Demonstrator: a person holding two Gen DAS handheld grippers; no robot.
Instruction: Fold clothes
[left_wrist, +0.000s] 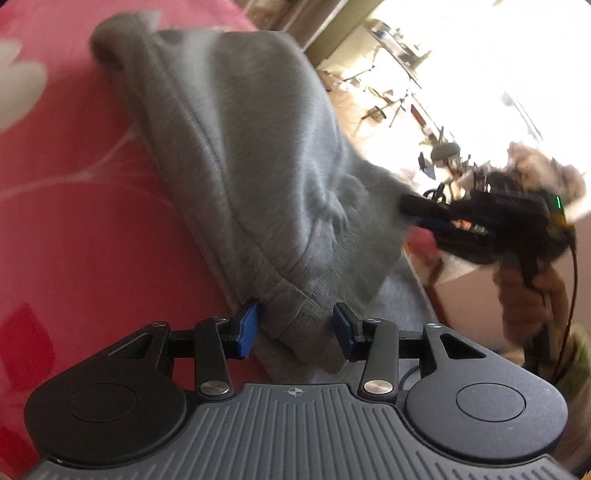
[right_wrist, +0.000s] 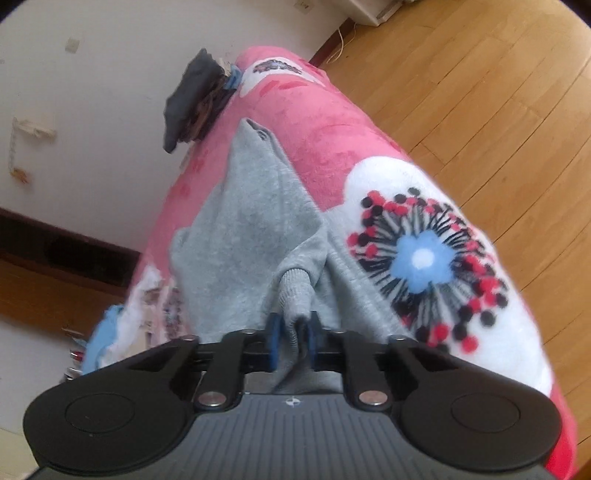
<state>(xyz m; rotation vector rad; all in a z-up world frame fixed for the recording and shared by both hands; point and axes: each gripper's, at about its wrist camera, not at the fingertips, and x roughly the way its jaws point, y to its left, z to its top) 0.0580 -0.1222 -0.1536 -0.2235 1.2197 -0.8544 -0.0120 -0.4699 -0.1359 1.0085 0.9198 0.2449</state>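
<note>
Your right tongs (right_wrist: 292, 334) pinch a ribbed cuff (right_wrist: 295, 291) of the grey sweatshirt (right_wrist: 240, 236), which lies on the pink blanket (right_wrist: 325, 147). Your left tongs (left_wrist: 295, 328) stand spread, pads either side of the sweatshirt's hem (left_wrist: 291, 314), not pressing it.

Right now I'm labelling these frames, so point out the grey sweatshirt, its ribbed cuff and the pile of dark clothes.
grey sweatshirt (left_wrist: 240, 140): left wrist view, on its body.
ribbed cuff (right_wrist: 293, 291): right wrist view, mid-cuff.
pile of dark clothes (right_wrist: 194, 99): right wrist view, top garment.
</note>
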